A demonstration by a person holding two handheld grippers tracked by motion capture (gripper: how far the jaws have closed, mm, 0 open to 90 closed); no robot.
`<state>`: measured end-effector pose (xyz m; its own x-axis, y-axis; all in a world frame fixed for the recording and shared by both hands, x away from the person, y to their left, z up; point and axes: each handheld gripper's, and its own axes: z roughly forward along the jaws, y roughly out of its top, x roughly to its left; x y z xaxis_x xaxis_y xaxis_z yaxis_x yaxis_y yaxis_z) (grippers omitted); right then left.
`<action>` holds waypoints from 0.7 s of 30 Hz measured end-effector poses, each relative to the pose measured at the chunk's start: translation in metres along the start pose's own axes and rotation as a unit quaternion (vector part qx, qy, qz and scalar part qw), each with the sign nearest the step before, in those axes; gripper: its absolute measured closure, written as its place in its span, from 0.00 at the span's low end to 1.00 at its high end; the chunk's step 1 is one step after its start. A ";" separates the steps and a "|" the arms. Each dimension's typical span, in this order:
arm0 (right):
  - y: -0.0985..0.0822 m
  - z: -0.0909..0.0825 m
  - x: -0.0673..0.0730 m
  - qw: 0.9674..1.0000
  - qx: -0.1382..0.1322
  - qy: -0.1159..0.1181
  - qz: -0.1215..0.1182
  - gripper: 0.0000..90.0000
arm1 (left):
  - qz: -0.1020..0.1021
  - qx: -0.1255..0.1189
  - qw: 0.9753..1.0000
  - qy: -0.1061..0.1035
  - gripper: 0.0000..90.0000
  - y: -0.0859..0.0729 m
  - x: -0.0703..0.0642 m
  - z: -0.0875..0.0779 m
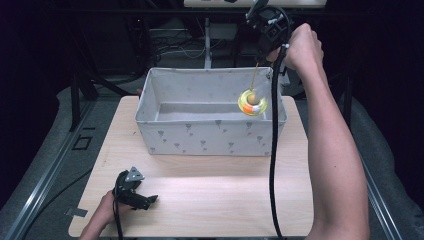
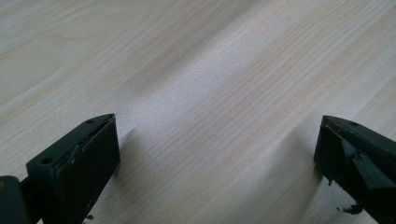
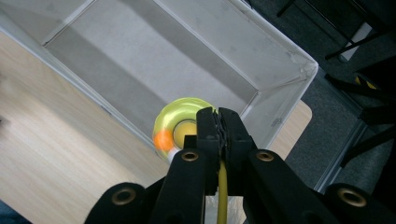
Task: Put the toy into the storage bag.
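Black jaws of my right hand-held gripper (image 3: 218, 122) are pinched tight on a thin yellowish stick, and a yellow ring toy (image 1: 252, 102) with an orange patch dangles from its lower end. It hangs over the right end of the grey fabric storage box (image 1: 210, 137), just inside the near wall, clear of the floor of the box. I judge this the dropping-in step: next I should lower the toy well below the rim, then part the jaws. My left hand-held gripper (image 1: 140, 198) rests on the worktop (image 2: 196, 70), jaws wide with nothing between them.
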<state>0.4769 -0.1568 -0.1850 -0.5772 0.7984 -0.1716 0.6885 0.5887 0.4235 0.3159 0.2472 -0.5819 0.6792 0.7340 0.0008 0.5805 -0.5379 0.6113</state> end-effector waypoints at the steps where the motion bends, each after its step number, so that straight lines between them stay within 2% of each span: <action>1: 0.000 0.002 -0.001 1.000 0.000 0.001 0.001 0.98 | 0.001 0.001 1.000 0.000 0.00 0.000 0.000 0.000; 11: 0.001 0.023 -0.005 1.000 0.007 0.006 0.008 0.98 | 0.001 0.000 1.000 -0.001 0.00 0.000 0.000 0.000; 21: -0.005 0.032 -0.012 1.000 0.009 0.009 0.017 0.98 | 0.001 0.000 1.000 0.000 0.00 0.000 0.000 0.000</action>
<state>0.4948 -0.1649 -0.2138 -0.5607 0.8159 -0.1413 0.7157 0.5634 0.4127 0.3160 0.2473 -0.5819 0.6804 0.7329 0.0011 0.5794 -0.5388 0.6116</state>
